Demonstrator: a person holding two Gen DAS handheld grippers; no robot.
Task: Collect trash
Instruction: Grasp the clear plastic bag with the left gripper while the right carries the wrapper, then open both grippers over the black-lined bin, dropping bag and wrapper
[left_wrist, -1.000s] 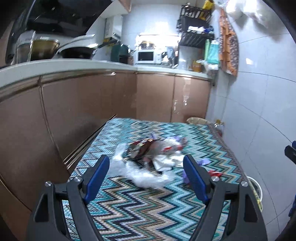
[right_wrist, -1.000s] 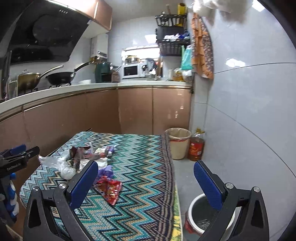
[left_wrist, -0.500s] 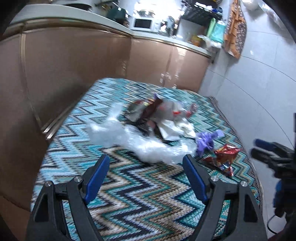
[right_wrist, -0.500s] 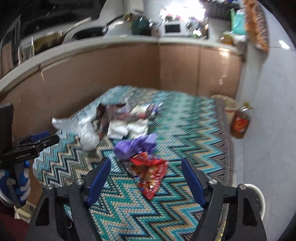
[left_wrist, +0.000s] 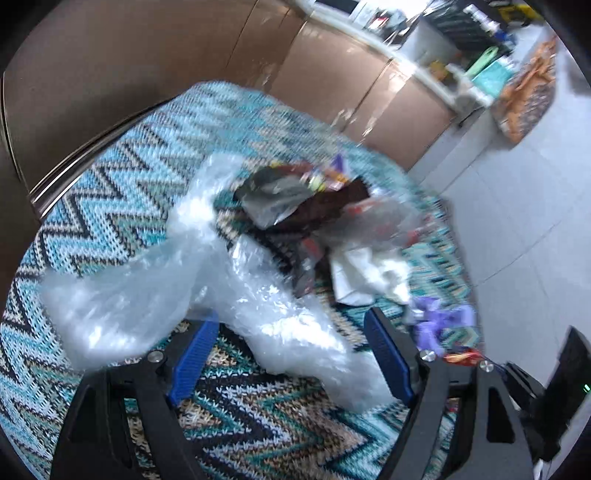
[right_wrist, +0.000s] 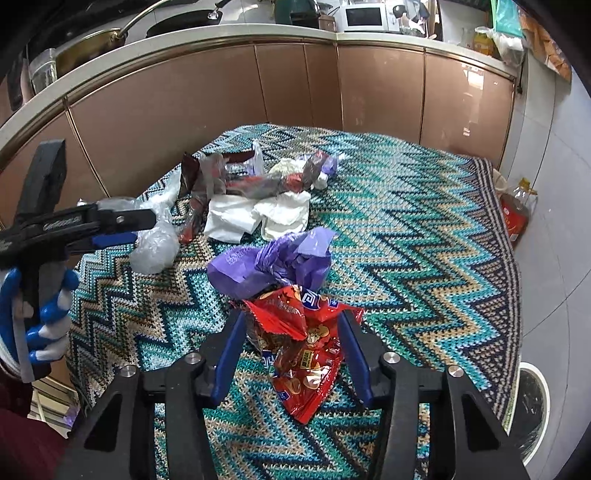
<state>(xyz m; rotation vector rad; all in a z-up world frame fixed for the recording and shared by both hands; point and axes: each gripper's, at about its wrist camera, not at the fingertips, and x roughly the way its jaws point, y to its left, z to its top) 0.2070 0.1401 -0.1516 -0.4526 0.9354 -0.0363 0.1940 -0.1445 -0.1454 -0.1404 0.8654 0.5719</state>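
Observation:
Trash lies on a zigzag-patterned cloth. My left gripper is open, its jaws on either side of a clear crumpled plastic bag. Behind the bag lie dark wrappers, white paper and a purple bag. My right gripper is open with its jaws on either side of a red snack packet. The purple bag lies just beyond the packet, then white paper and dark wrappers. The left gripper also shows in the right wrist view, at the clear bag.
Brown kitchen cabinets run along the back and left under a white counter. An oil bottle stands on the floor at the right. A round white bin stands by the cloth's right front edge. The wall at right is tiled.
Both grippers have dropped and moved in towards the trash. The left now straddles the clear bag. The right's jaws have narrowed around the red packet.

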